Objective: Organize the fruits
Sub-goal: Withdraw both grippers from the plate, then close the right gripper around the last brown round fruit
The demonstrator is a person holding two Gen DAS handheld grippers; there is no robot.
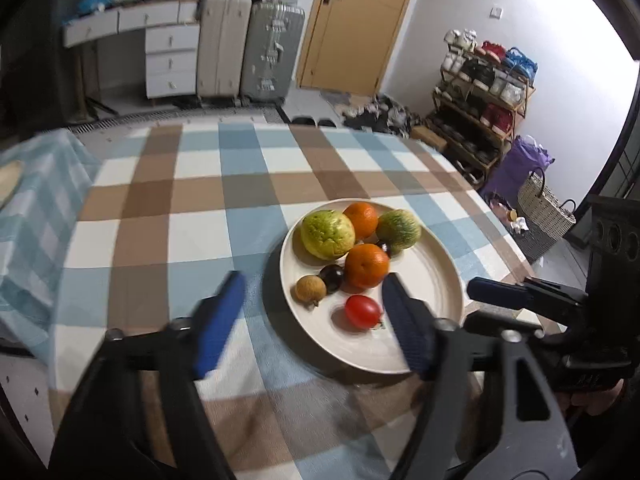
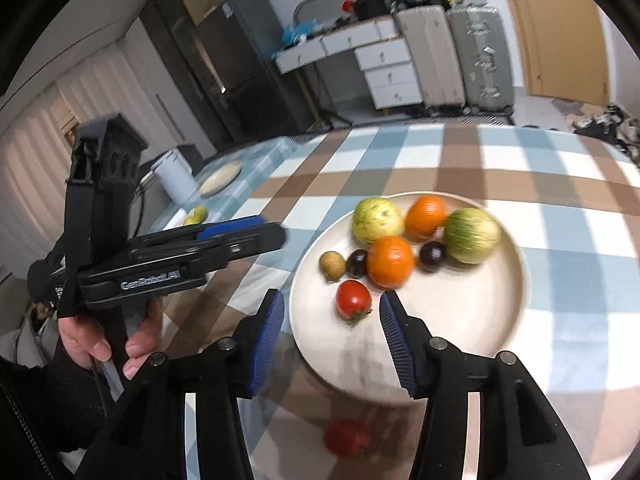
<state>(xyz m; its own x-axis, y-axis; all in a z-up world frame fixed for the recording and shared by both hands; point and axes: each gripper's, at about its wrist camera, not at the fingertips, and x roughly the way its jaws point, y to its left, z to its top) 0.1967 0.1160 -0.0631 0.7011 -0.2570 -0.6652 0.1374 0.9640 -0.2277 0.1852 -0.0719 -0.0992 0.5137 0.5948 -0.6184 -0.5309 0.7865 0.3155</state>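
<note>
Two claws hang over a checked surface [image 1: 192, 184], both spread wide and pinching nothing. The left claw [image 1: 312, 312] straddles the near left rim of a cream plate [image 1: 436, 280], one blue finger outside over the cloth, the other over the plate just beside a red tomato [image 1: 363, 311]. The right claw [image 2: 332, 340] stands open at the plate's near edge, the same tomato [image 2: 353, 300] between its fingertips but a little beyond them and untouched. On the plate sit a yellow-green fruit [image 1: 328, 234], two oranges, the farther one [image 1: 361, 219] and the nearer one [image 1: 367, 265], a striped green fruit [image 1: 399, 229], two dark plums, one [image 1: 332, 277] beside a small brown longan [image 1: 310, 289] and the other [image 1: 383, 246] tucked between the near orange and the striped fruit. All of them cluster toward the far left part of the plate. Another red fruit [image 2: 346, 437] lies blurred on the cloth below the right claw, off the plate. From the right wrist view, a bare hand [image 2: 104, 340] grips the handle of the left claw. Suitcases [image 1: 250, 46] stand by a wooden door [image 1: 356, 24].
</note>
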